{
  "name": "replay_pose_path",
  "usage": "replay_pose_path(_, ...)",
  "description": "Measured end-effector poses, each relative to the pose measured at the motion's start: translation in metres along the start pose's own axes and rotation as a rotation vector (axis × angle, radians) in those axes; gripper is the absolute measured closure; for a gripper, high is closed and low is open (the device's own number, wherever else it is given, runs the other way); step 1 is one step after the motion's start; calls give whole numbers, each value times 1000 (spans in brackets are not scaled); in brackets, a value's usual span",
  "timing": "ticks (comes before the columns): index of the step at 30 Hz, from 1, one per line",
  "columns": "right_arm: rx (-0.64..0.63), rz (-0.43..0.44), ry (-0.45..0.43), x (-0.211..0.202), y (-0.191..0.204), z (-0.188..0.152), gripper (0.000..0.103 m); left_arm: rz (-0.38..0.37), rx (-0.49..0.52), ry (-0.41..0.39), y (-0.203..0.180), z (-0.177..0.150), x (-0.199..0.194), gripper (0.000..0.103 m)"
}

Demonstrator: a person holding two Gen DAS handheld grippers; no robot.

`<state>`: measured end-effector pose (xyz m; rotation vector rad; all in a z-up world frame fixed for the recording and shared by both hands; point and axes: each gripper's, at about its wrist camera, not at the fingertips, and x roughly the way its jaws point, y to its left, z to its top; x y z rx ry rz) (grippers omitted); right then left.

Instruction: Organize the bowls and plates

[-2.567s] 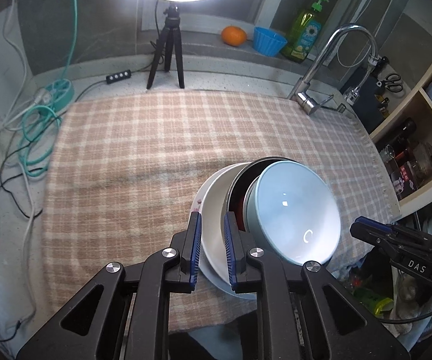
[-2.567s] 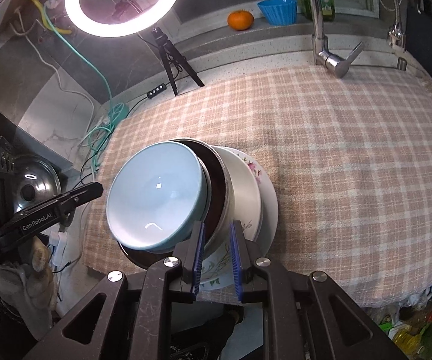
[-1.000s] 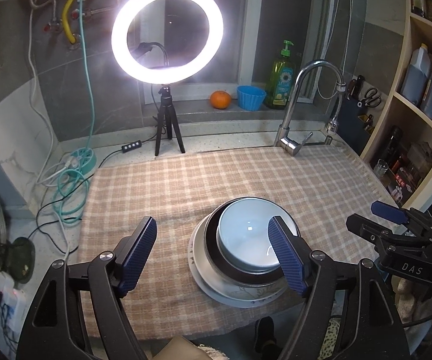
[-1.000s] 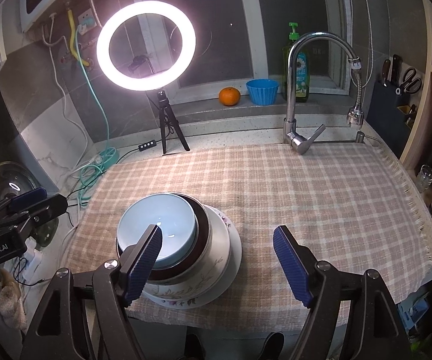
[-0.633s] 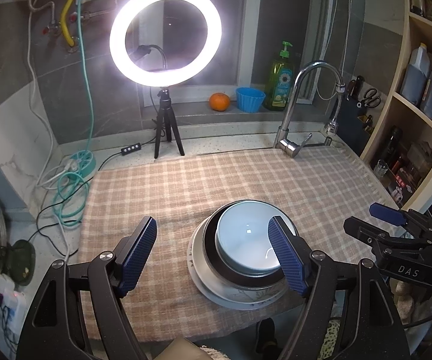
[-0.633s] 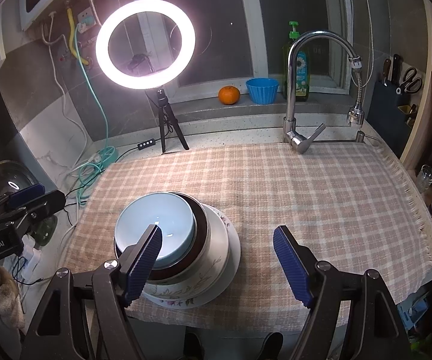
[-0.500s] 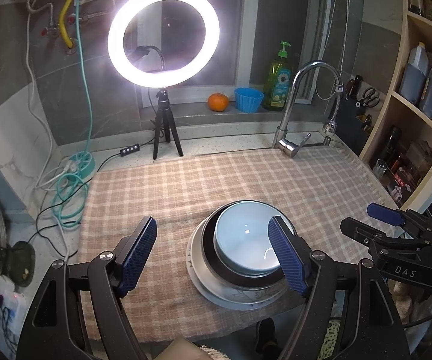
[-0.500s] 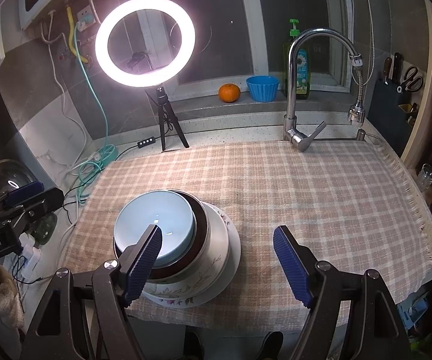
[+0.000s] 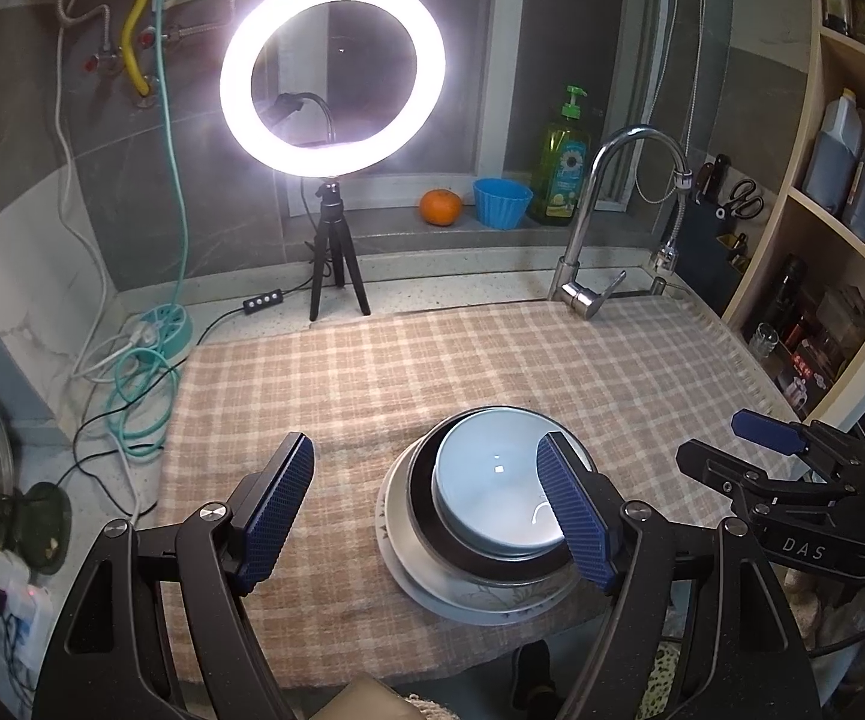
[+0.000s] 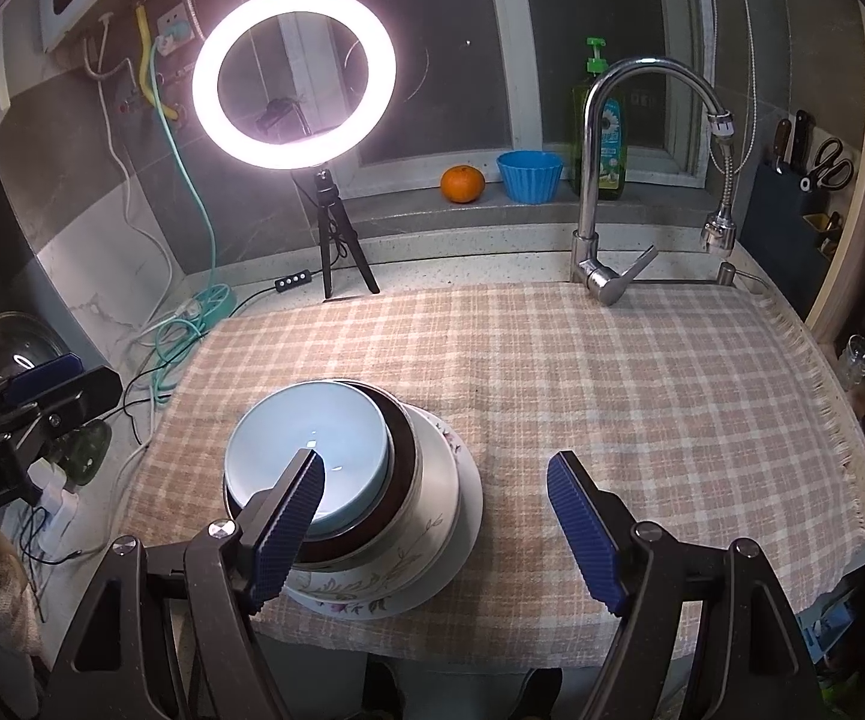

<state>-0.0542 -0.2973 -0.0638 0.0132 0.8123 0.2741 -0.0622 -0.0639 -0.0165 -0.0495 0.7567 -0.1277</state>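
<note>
A stack of dishes stands near the front edge of the checked cloth (image 9: pixel 432 360). A light blue bowl (image 9: pixel 495 480) sits on top, inside a dark brown bowl (image 9: pixel 426 516), inside a white flowered bowl (image 10: pixel 426 516), on a white plate (image 9: pixel 396 564). The blue bowl also shows in the right wrist view (image 10: pixel 312 444). My left gripper (image 9: pixel 426 510) is open and empty, held back above the stack's left side. My right gripper (image 10: pixel 438 528) is open and empty, above the stack's right side. Each gripper shows at the edge of the other's view.
A ring light on a tripod (image 9: pixel 333 252) stands at the back left, with cables and a power strip (image 9: pixel 156 330) beside it. A tap (image 9: pixel 600 240) rises at the back right. An orange (image 9: pixel 441 207), a blue cup (image 9: pixel 501 201) and a soap bottle (image 9: pixel 564 162) sit on the sill. Shelves (image 9: pixel 840 240) stand at the right.
Both grippers were shut on the stack's rims 2.6 s ago; they have since opened and pulled back and up. In the last second the views barely shift.
</note>
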Motion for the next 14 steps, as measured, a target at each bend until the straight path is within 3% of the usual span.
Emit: replay_pose_path(14, 12, 4, 23, 9, -5, 0, 30, 18, 3, 1, -1, 1, 5, 26)
